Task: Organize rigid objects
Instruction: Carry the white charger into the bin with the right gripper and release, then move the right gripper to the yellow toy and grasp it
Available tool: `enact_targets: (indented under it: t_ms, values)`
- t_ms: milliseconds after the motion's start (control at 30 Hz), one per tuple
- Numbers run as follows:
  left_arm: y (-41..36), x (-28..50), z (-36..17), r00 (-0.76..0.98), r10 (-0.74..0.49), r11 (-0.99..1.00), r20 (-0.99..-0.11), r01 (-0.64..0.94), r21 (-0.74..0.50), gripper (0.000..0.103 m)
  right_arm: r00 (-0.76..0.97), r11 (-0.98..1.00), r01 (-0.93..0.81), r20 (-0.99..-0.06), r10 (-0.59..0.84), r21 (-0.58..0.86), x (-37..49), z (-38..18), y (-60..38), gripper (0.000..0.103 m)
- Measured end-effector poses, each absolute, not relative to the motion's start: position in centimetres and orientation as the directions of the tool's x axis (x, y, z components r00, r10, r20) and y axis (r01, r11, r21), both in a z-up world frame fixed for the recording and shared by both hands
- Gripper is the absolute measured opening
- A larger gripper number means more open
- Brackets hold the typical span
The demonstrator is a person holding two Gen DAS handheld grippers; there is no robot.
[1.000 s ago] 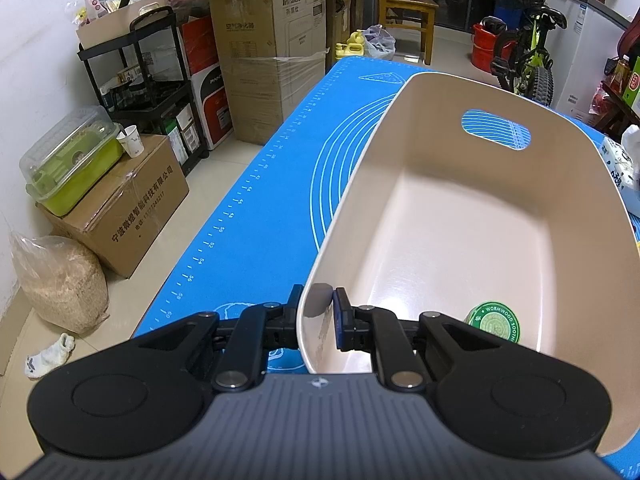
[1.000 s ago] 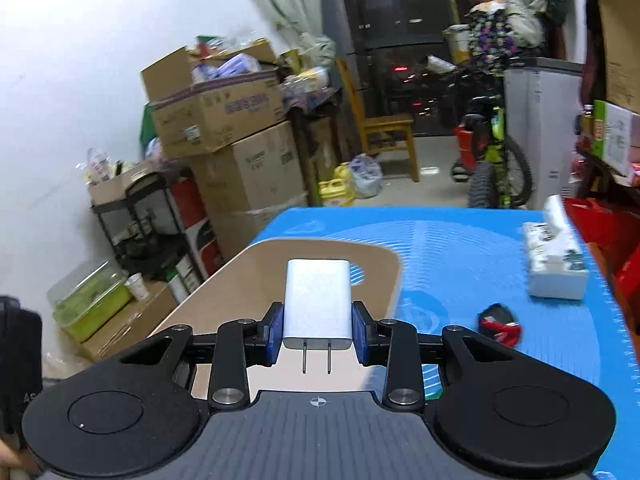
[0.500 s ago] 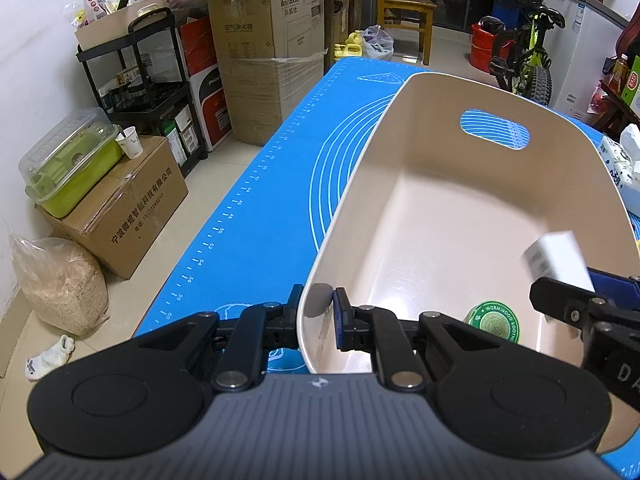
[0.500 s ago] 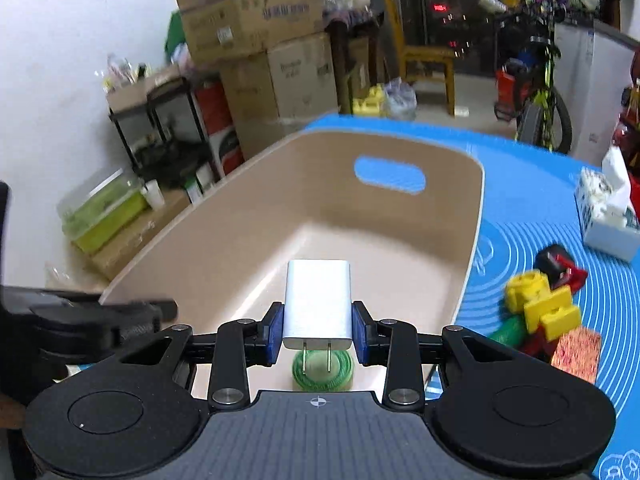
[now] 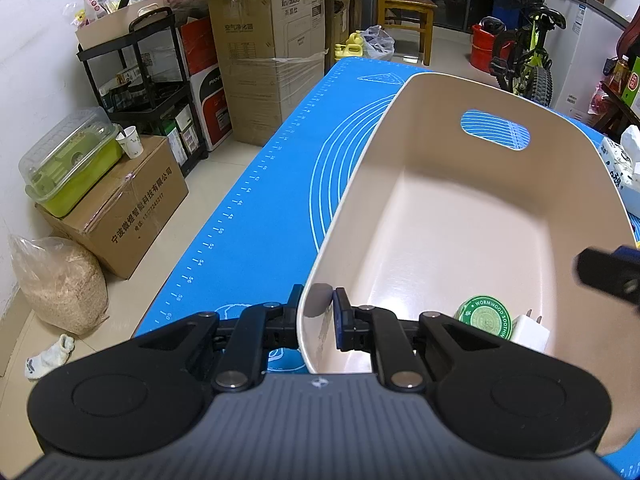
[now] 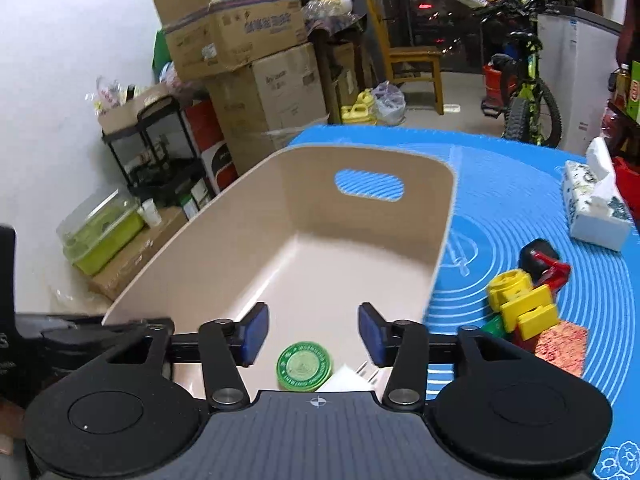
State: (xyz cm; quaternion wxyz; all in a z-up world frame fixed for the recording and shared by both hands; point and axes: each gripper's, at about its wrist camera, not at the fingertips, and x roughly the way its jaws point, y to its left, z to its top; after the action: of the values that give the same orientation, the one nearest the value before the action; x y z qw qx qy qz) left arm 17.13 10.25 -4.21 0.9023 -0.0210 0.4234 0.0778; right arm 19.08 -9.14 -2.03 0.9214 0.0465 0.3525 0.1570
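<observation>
Charger (image 6: 345, 378) dropped in bin (image 6: 280, 216), lower centre.
Right gripper (image 6: 314, 334) just opened, empty; left gripper (image 5: 316, 316) clamping bin rim. Light, stiff, slick: grasp flat sides.

1 bin (image 6: 248, 240), 1 tin (image 6: 304, 366), 1 charger (image 5: 528, 334)

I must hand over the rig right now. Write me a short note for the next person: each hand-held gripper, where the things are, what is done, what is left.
Left hand-held gripper: shut on the near rim of the beige bin, holding it steady.
Right hand-held gripper: jaws have just been opening; nothing between them now, hovering over the bin's near end.
Done: white charger lies on the bin floor beside the green round tin.
Left: yellow blocks, the red-and-black item and an orange-red block lie on the blue mat right of the bin. The tissue box is probably not part of the job.
</observation>
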Motion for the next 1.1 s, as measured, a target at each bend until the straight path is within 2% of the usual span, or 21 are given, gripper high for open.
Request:
enact_targets:
  t_ms: [267,433,767,1100]
  values:
    - [10.2,17.1,-4.2,0.63,0.122,0.987,-0.767,-0.158,0.028,0.017,0.752,0.956,-0.18,-0.595,0.285,0.231,18.9,-0.6,-13.6,0.068]
    - [10.3,17.1,-4.3,0.63,0.121,0.987,-0.767,-0.159,0.026,0.017,0.777,0.972,-0.121,-0.59,0.219,0.202,19.0,-0.4,-16.5,0.071]
    - [10.4,17.1,-4.3,0.628,0.121,0.986,-0.769,-0.163,0.022,0.017,0.755,0.966,0.072,-0.647,0.11,0.248,20.8,-3.3,-22.6,0.073]
    - [10.5,17.0,-4.3,0.629,0.121,0.987,-0.768,-0.162,0.023,0.017,0.74,0.966,0.094,-0.666,0.094,0.241,22.4,-6.0,-22.7,0.073]
